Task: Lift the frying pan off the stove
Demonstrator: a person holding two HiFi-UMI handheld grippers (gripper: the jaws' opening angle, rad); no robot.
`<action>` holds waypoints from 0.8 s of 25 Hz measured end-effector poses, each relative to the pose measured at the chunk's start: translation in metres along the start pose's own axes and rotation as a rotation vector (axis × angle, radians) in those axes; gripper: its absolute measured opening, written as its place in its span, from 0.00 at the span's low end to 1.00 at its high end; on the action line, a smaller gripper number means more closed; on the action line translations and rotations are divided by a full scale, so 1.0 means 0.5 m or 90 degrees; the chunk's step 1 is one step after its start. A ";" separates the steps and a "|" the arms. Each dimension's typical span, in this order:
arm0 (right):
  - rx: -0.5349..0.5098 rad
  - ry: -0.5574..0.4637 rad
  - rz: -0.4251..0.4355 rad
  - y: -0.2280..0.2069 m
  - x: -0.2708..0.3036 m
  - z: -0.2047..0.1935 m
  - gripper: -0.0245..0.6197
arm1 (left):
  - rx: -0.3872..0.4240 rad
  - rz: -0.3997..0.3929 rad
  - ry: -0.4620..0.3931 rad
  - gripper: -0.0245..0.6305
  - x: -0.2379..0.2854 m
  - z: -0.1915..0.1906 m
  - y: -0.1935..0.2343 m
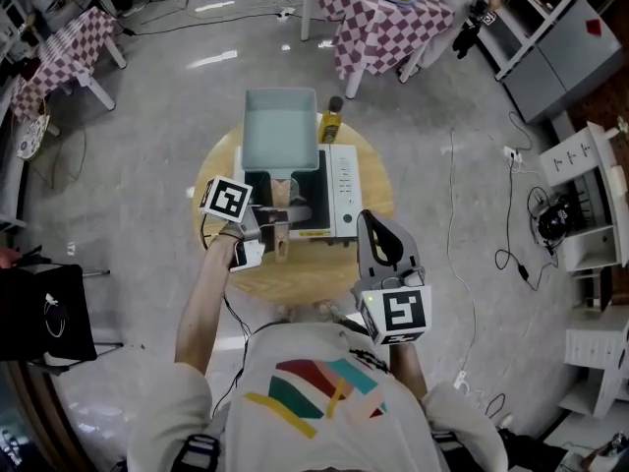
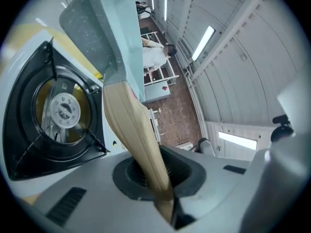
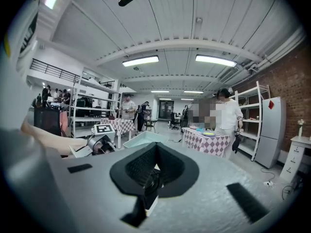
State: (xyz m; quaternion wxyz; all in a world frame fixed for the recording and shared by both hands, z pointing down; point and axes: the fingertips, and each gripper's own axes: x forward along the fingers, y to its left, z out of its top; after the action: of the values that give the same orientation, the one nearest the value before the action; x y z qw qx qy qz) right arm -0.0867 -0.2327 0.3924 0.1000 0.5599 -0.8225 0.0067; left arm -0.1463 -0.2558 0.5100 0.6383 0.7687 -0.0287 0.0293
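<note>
Wood filled the left gripper (image 2: 163,178): its jaws were clamped on the pale handle (image 2: 131,130) of the frying pan (image 2: 92,28), and the handle's end was lost inside them. Ahead of those jaws the square, pale blue pan stood clear of the burner (image 2: 63,110), which lay bare beside the handle. The pan's far rim was cut off by the frame. That view was rolled, so we could not tell whether the pan was level. The right gripper (image 3: 154,174) was clenched on nothing, with the stove (image 1: 339,200) to its left and apart from it. Its own jaws hid the stove from its camera, and only a corner of the pan showed above them. Past the pan from the left gripper, a bottle (image 1: 330,124) stood on the round table (image 1: 295,283), its label too small to read.
</note>
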 end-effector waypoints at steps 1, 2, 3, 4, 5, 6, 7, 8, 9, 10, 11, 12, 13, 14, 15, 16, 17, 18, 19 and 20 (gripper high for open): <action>-0.003 -0.004 -0.007 -0.005 0.005 0.008 0.03 | 0.011 -0.001 0.000 0.05 0.001 0.005 -0.018; -0.010 -0.012 -0.012 -0.009 0.009 0.018 0.03 | 0.023 -0.001 0.001 0.06 0.001 0.009 -0.036; -0.021 -0.022 -0.017 -0.012 0.014 0.030 0.03 | 0.036 -0.001 0.003 0.06 0.002 0.013 -0.055; -0.035 -0.031 -0.022 -0.015 0.017 0.044 0.03 | 0.053 -0.001 0.006 0.06 0.003 0.017 -0.073; -0.049 -0.038 -0.026 -0.016 0.019 0.057 0.03 | 0.076 -0.003 0.010 0.06 0.005 0.020 -0.090; -0.061 -0.044 -0.030 -0.018 0.020 0.069 0.03 | 0.100 -0.006 0.014 0.06 0.006 0.022 -0.108; -0.068 -0.050 -0.034 -0.019 0.019 0.079 0.03 | 0.125 -0.010 0.017 0.06 0.009 0.023 -0.128; -0.072 -0.055 -0.039 -0.021 0.016 0.088 0.03 | 0.150 -0.013 0.019 0.06 0.012 0.024 -0.149; -0.075 -0.058 -0.045 -0.023 0.012 0.097 0.03 | 0.172 -0.012 0.019 0.06 0.014 0.024 -0.170; -0.078 -0.063 -0.052 -0.026 0.008 0.106 0.03 | 0.190 -0.007 0.018 0.06 0.016 0.024 -0.189; -0.080 -0.071 -0.059 -0.029 0.004 0.116 0.03 | 0.216 0.004 0.017 0.06 0.017 0.025 -0.207; -0.081 -0.082 -0.065 -0.031 0.001 0.127 0.03 | 0.248 0.017 0.018 0.06 0.016 0.027 -0.224; -0.083 -0.099 -0.069 -0.031 -0.002 0.139 0.03 | 0.277 0.025 0.019 0.06 0.013 0.027 -0.242; -0.083 -0.116 -0.072 -0.030 -0.004 0.150 0.03 | 0.302 0.023 0.019 0.06 0.012 0.026 -0.266; -0.083 -0.131 -0.074 -0.029 -0.008 0.160 0.03 | 0.323 0.012 0.019 0.06 0.013 0.022 -0.294; -0.082 -0.142 -0.076 -0.029 -0.013 0.168 0.03 | 0.340 0.000 0.017 0.06 0.015 0.016 -0.320; -0.081 -0.152 -0.077 -0.029 -0.019 0.175 0.03 | 0.355 -0.008 0.016 0.06 0.017 0.009 -0.342; -0.080 -0.161 -0.078 -0.029 -0.024 0.181 0.03 | 0.369 -0.010 0.014 0.06 0.018 0.004 -0.360; -0.079 -0.169 -0.080 -0.030 -0.028 0.187 0.03 | 0.384 -0.009 0.013 0.06 0.019 -0.001 -0.374; -0.078 -0.177 -0.081 -0.030 -0.031 0.192 0.03 | 0.398 -0.007 0.012 0.06 0.019 -0.005 -0.388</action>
State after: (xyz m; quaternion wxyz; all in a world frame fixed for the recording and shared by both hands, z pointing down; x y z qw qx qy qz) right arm -0.0826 -0.2356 0.2943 0.0193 0.5994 -0.7899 -0.1279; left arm -0.1210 -0.2178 0.3214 0.3716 0.9275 -0.0083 0.0401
